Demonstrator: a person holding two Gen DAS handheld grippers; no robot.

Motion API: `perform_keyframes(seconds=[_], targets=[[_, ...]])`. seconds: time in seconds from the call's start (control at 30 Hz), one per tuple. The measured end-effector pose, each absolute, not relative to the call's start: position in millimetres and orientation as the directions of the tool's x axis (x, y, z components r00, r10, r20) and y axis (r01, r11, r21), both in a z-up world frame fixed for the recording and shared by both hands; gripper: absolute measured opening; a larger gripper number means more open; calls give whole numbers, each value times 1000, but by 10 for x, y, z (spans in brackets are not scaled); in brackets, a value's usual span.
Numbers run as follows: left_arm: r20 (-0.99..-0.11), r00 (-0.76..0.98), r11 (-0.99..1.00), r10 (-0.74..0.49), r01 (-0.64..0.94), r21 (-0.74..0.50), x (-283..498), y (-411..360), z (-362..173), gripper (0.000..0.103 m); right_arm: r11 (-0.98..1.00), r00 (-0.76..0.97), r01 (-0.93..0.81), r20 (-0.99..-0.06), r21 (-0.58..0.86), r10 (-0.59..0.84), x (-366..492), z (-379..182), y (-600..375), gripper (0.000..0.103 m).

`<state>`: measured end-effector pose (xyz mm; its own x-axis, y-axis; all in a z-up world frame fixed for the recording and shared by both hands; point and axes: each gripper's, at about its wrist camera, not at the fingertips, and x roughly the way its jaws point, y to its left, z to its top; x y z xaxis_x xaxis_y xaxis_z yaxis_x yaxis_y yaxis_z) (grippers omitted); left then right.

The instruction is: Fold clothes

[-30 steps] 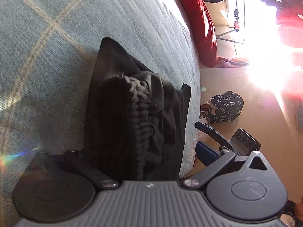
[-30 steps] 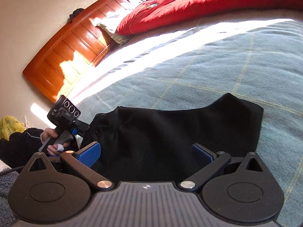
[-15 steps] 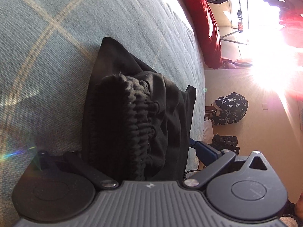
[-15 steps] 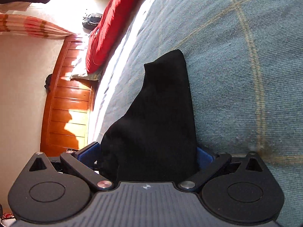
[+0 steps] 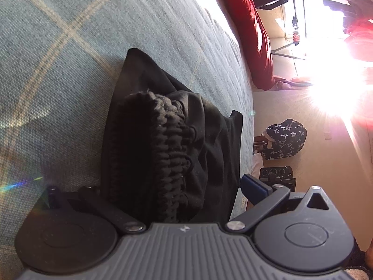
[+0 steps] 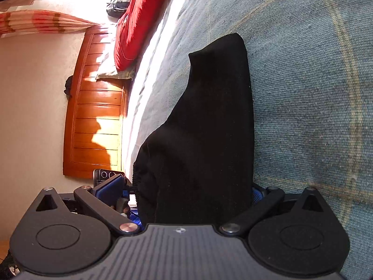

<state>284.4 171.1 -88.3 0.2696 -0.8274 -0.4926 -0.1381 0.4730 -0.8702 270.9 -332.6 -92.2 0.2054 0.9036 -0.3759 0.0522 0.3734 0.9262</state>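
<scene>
2 grippers are engaged with 1 black garment lying on the blue-grey plaid bed cover. The left gripper is clamped on the ribbed elastic waistband; the right gripper is clamped on smooth cloth at the garment's near edge. A neat fold would be helped if both held edges were kept level and taut. The knit looks soft and limp, the waistband thick and bunched.

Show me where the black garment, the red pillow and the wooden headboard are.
Garment [image 6: 209, 128]: right wrist view, on the smooth middle of the cloth.
Pillow [image 6: 137, 21]: right wrist view, on its sunlit red face.
Headboard [image 6: 95, 116]: right wrist view, on the slatted panel.
</scene>
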Motion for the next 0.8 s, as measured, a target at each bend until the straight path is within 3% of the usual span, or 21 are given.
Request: perform_keyframes(seconds=[0.2, 0.6, 0.8], targets=[[-490, 277, 472, -827, -131, -872, 2826, 1745, -882, 103, 412, 147, 9, -408, 911, 901, 2841, -872, -3021, 103], [-456, 327, 453, -828, -90, -887, 2726, 1823, -819, 102, 359, 128, 9, -357, 933, 925, 2784, -876, -2898, 103], [-449, 364, 454, -816, -78, -888, 2663, 1806, -682, 102, 273, 110, -9, -270, 962, 957, 2860, -738, -2886, 103]])
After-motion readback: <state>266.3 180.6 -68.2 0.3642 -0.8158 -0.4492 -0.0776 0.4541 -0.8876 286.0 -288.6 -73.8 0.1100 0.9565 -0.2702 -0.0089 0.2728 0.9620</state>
